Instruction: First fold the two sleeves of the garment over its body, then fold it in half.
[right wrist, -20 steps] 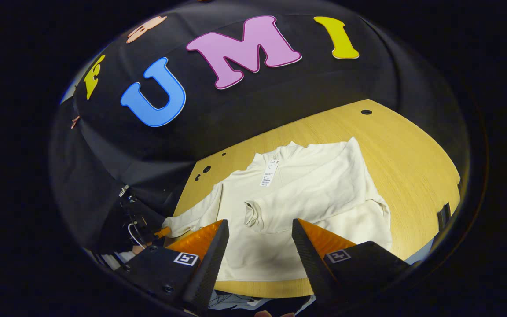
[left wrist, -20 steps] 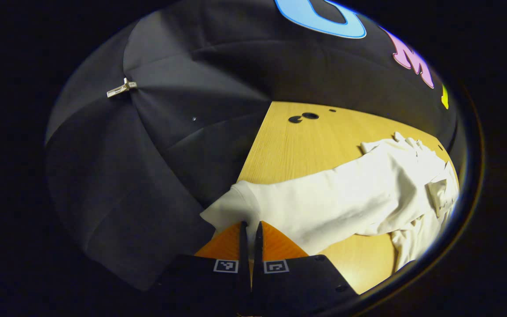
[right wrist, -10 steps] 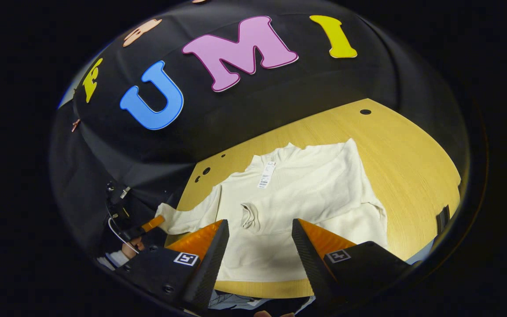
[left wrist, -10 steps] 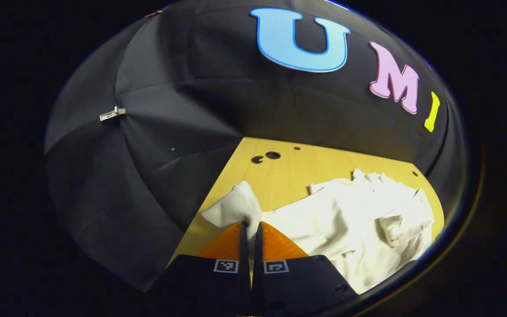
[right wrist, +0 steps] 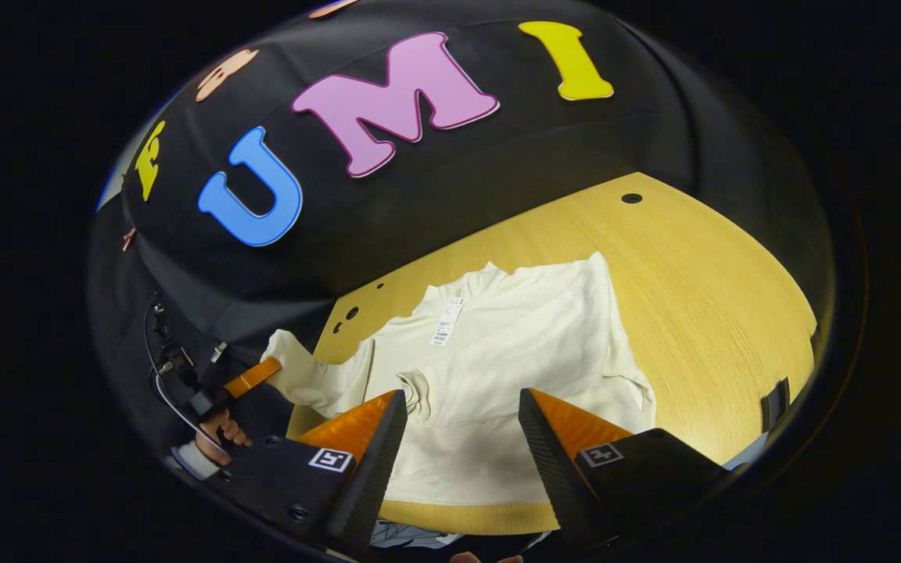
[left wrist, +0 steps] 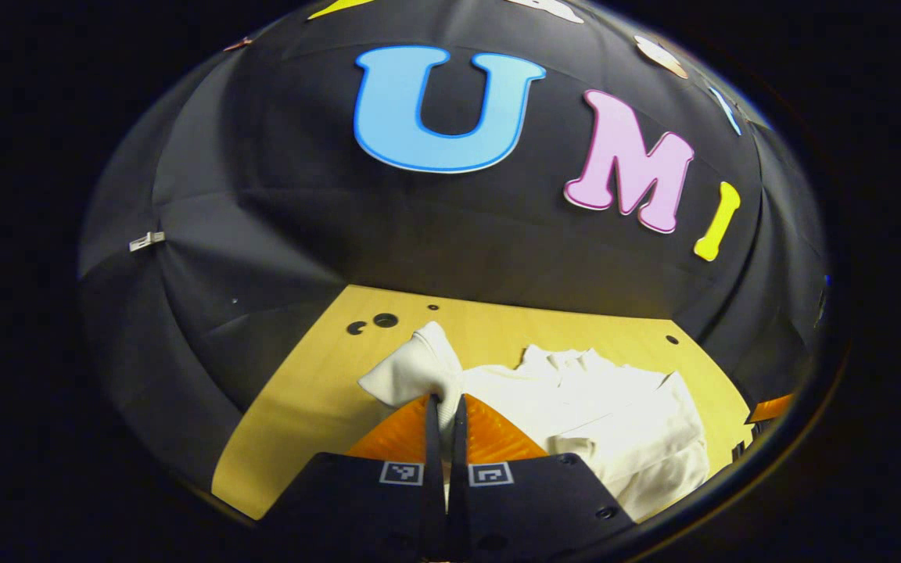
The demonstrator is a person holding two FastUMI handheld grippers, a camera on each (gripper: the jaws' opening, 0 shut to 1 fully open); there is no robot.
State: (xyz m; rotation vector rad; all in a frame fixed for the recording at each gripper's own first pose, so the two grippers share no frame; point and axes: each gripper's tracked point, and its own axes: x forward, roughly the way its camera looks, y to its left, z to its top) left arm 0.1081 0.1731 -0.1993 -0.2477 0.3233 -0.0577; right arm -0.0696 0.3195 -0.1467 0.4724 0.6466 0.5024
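A cream long-sleeved garment (right wrist: 513, 336) lies on the wooden table (right wrist: 701, 266), collar toward the booth wall, with a white tag (right wrist: 446, 320) near the collar. One sleeve is folded across the body, its cuff (right wrist: 416, 385) near the middle. My left gripper (left wrist: 443, 407) is shut on the other sleeve's cuff (left wrist: 411, 371), which it holds lifted above the table. In the right gripper view that left gripper (right wrist: 251, 378) and the hand holding it appear at the left edge. My right gripper (right wrist: 462, 407) hangs open above the garment's lower part, holding nothing.
Small dark holes (left wrist: 372, 322) mark the table near its far left corner, and another hole (right wrist: 631, 199) sits at the far right. The garment's hem lies close to the table's near edge (right wrist: 466, 516). Black cloth walls surround the table.
My left gripper has lifted the sleeve cuff off the table and swung inward toward the garment's body. My right gripper has stayed open and nearly still.
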